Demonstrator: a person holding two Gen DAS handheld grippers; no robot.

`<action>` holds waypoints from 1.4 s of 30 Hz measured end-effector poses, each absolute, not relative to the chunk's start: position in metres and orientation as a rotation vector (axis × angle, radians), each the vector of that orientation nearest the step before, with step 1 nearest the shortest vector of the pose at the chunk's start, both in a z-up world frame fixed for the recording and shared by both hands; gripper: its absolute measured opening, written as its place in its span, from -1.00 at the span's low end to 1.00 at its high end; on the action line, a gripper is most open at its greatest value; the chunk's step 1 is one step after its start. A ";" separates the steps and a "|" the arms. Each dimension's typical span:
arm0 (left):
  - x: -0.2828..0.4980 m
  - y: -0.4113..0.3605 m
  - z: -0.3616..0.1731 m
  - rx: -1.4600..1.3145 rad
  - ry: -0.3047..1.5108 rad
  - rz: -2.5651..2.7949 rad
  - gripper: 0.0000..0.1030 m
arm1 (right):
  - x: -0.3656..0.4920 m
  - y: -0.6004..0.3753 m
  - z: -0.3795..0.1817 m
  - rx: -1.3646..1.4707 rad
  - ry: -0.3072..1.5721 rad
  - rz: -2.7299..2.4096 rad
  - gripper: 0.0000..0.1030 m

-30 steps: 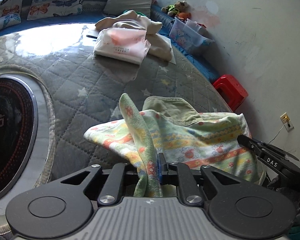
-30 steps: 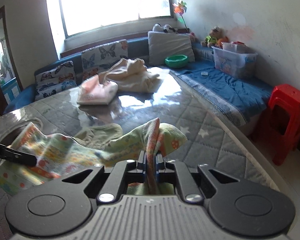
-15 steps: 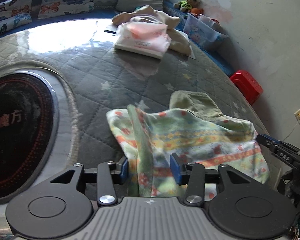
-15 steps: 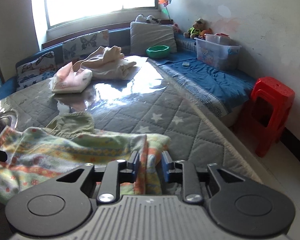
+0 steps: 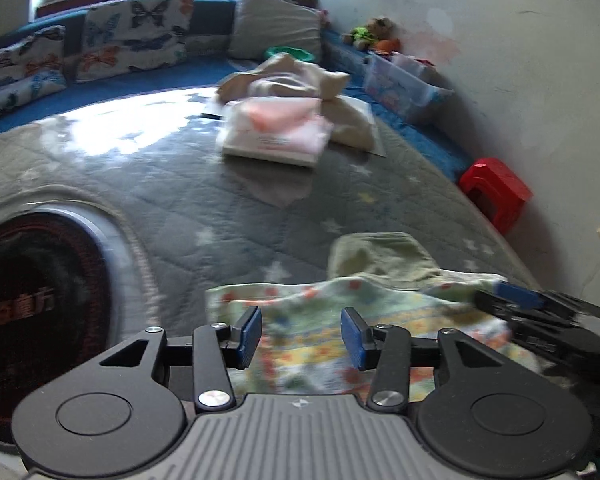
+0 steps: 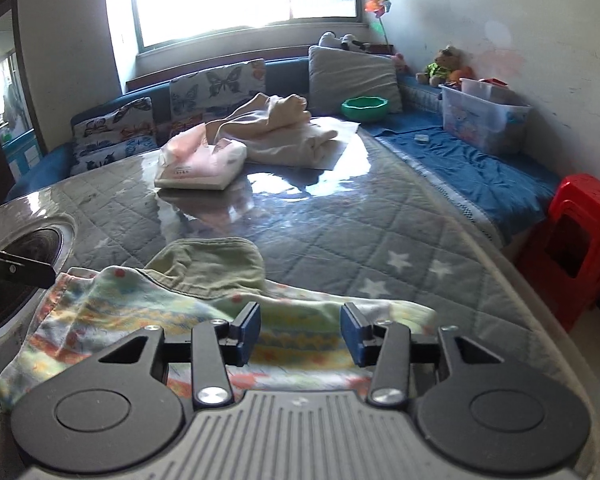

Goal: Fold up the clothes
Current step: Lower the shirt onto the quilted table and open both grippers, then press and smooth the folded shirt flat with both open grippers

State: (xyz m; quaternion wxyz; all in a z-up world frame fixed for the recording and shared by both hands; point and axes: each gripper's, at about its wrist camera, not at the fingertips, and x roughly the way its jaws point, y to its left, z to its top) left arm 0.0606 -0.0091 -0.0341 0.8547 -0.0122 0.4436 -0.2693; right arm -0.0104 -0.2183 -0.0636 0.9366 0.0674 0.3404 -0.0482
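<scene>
Your left gripper (image 5: 300,334) and right gripper (image 6: 300,334) both have jaws apart, empty. The patterned garment (image 6: 148,316) lies flat on the quilted table (image 6: 340,224), just right of the dark round inset (image 5: 32,312), likely laid down so a fold sets.

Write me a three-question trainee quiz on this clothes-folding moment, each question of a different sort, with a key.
1. True or false: the left hand-held gripper is shut on the patterned garment.
2. Multiple choice: what lies partly under the patterned garment's far edge? A) a green cloth B) a red towel C) a blue sock
3. Fill in: the right hand-held gripper has its jaws ____ above the garment.

Key: 1 false, its jaws stand apart with the garment lying flat on the quilted table cover below. 2 A. 3 open.
</scene>
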 end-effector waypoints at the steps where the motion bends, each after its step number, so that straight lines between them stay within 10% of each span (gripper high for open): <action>1: 0.061 -0.013 -0.035 -0.027 0.939 -0.579 -0.10 | -0.007 -0.218 -0.065 0.140 0.698 -0.099 -0.13; 42: 0.092 -0.071 -0.065 0.033 0.995 -0.616 -0.14 | 0.042 -0.203 -0.092 0.076 0.784 -0.055 1.00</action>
